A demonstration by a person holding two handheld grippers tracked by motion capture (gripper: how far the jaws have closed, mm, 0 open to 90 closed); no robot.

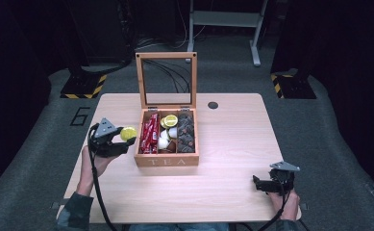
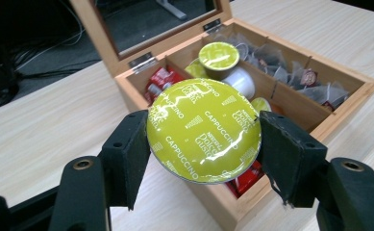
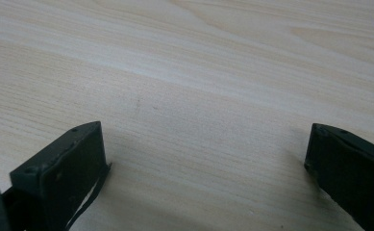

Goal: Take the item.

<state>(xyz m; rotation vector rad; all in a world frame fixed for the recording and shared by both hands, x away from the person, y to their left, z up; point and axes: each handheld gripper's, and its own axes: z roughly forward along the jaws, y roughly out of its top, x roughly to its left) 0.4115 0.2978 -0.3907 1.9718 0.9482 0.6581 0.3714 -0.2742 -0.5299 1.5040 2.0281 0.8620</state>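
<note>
Fingers [image 2: 127, 159] of left gripper [image 1: 108, 139] pinching a green capsule [image 2: 204, 131] by its rim on two opposite sides, foil lid facing the camera, held above the tabletop [image 1: 232, 144] just beside the left wall of the open wooden tea box [image 1: 167, 160]. Nearest from there: the left compartment with red sachets [image 1: 150, 134], then the middle one with more capsules [image 1: 170, 121], probably where this one belongs, so a short carry rightward over the wall. Right gripper [image 1: 270, 184] idle, well apart near the tabletop's right front, fingers [image 3: 64, 168] spread wide over bare wood, gripping nothing.
</note>
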